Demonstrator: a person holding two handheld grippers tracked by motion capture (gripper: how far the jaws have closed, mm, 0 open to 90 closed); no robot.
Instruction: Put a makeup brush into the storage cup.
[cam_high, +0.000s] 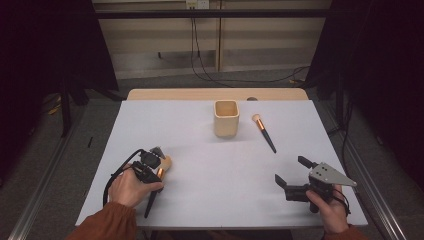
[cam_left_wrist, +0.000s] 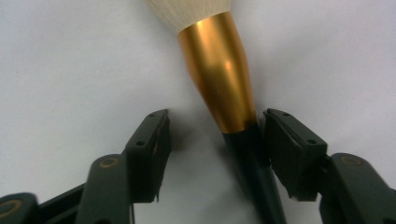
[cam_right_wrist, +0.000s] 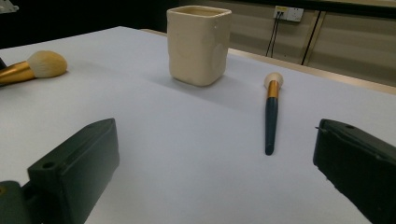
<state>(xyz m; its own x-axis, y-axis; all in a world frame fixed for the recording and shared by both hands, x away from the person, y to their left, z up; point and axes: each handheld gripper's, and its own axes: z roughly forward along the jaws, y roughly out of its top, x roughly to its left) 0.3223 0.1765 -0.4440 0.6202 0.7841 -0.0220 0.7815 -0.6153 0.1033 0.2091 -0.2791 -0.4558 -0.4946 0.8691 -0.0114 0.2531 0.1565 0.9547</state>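
High view: a white table (cam_high: 200, 200) with a cream square cup (cam_high: 226, 118) standing toward the far middle. Just right of the cup lies a slim makeup brush (cam_high: 264, 132), apart from it. At the near left, the left gripper (cam_high: 156, 161) points down over a large powder brush (cam_high: 159, 177), whose dark handle runs toward the near edge. At the near right, the right gripper (cam_high: 291, 172) is held level above bare table, jaws spread wide around nothing.

Left gripper view: the powder brush (cam_left_wrist: 219, 84) lies flat on the table between the jaws — pale bristles far, gold ferrule, black handle near. One jaw touches the handle just below the ferrule; the other stands clear, so the jaws are part open and do not yet pinch it.

Right gripper view: both jaws stand far apart, with the slim brush (cam_right_wrist: 270, 112) and the cup (cam_right_wrist: 199, 44) beyond them.

The powder brush looks light and stiff. Its lacquered handle and metal ferrule may be slippery, and the bristles are soft — the handle just below the ferrule seems the best place to grip.
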